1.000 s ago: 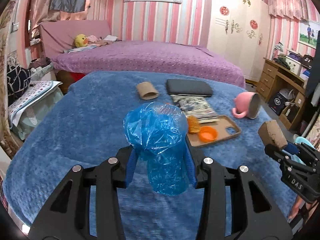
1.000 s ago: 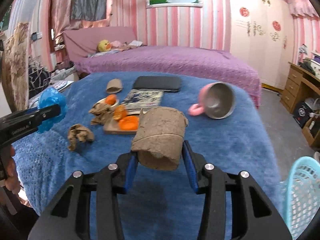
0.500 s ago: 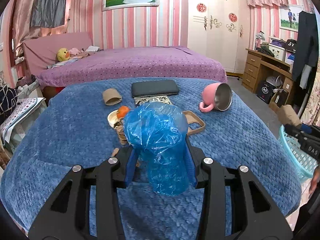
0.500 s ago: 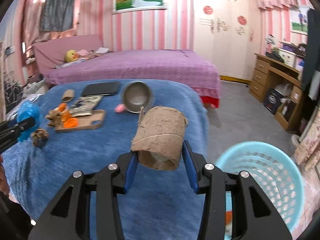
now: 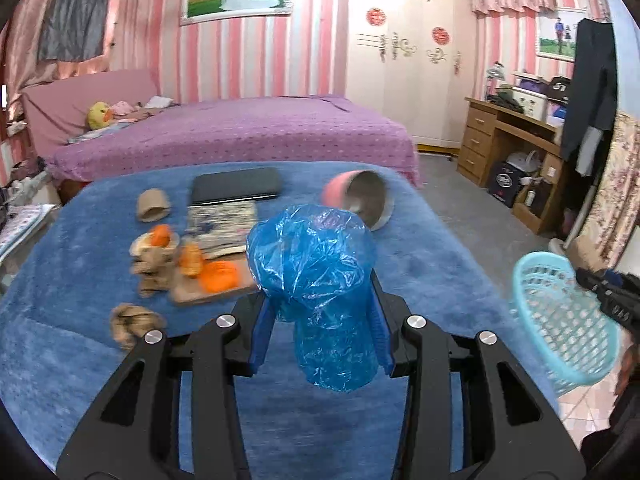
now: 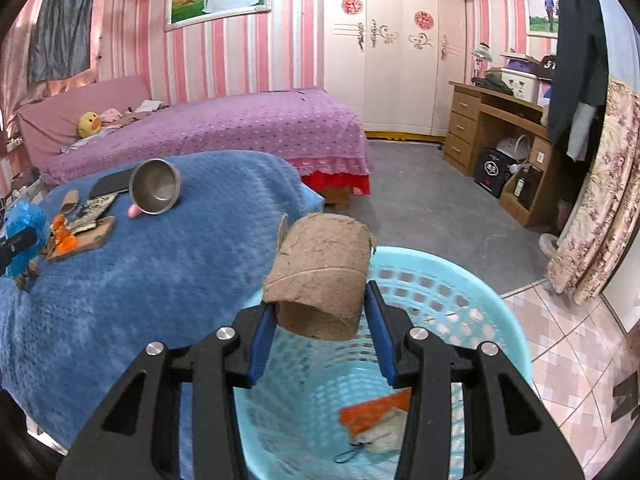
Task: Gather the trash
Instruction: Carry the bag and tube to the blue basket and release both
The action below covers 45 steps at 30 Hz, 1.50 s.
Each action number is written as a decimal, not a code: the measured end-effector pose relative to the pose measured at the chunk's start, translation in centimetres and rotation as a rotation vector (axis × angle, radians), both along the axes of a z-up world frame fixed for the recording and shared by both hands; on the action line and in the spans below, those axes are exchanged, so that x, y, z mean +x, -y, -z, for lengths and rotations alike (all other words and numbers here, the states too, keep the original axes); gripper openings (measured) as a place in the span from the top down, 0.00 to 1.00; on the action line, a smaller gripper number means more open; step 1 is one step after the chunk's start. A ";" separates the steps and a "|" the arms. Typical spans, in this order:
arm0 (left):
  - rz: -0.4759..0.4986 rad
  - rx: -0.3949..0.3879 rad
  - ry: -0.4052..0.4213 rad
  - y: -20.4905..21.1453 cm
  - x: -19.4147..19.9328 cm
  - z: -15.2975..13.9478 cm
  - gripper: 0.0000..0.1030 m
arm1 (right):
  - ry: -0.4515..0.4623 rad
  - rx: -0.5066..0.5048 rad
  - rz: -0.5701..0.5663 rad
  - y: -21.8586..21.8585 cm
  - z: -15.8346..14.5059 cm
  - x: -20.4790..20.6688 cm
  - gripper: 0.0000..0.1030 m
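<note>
My left gripper (image 5: 320, 316) is shut on a crumpled blue plastic bag (image 5: 316, 276), held over the blue blanket (image 5: 420, 264). My right gripper (image 6: 320, 320) is shut on a brown cardboard roll (image 6: 320, 272), which hangs above the light blue mesh basket (image 6: 460, 300). An orange wrapper and a pale scrap (image 6: 376, 420) lie in the basket. In the left wrist view the basket (image 5: 560, 320) stands at the right off the blanket's edge, with the right gripper (image 5: 608, 292) over it. More scraps stay on the blanket: a crumpled brown paper (image 5: 132, 320), another cardboard roll (image 5: 152, 204), orange peels (image 5: 216, 276).
On the blanket lie a wooden board (image 5: 208, 288), a magazine (image 5: 224, 224), a black case (image 5: 236, 190) and a tipped pink metal cup (image 5: 360, 200). A purple bed (image 5: 240, 136) stands behind, a wooden desk (image 6: 500, 128) at the right. The floor beside the basket is tiled.
Both grippers have swung to the right with their loads. The right gripper went from over the blanket to above the basket; the basket has come into the left wrist view.
</note>
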<state>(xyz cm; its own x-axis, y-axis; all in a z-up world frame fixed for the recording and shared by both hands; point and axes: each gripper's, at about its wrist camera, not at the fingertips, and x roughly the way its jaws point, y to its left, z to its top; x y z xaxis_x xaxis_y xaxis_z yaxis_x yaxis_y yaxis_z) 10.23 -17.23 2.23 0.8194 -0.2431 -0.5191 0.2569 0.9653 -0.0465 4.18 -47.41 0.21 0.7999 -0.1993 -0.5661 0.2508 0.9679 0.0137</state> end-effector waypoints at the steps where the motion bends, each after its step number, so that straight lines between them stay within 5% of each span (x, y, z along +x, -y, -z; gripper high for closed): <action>1: 0.022 -0.006 -0.001 1.4 -0.1 0.0 0.61 | -0.006 0.002 0.002 0.5 0.3 -0.1 0.58; 9: 0.156 -0.035 -0.057 9.2 -0.9 1.6 0.61 | -0.045 0.017 0.065 4.9 1.9 -1.3 0.58; 21: 0.309 0.022 -0.067 18.6 -3.2 3.2 0.61 | -0.045 0.038 0.153 9.1 2.9 -2.4 0.58; 33: 0.388 0.045 -0.101 24.4 -3.5 3.4 0.59 | -0.034 0.049 0.204 11.3 3.2 -3.3 0.58; 37: 0.358 0.071 -0.112 25.1 -2.7 4.2 0.30 | -0.030 0.056 0.202 11.4 3.3 -3.2 0.58; 45: 0.290 0.096 -0.099 23.4 -1.0 4.6 0.14 | -0.030 0.050 0.192 11.0 3.3 -2.8 0.58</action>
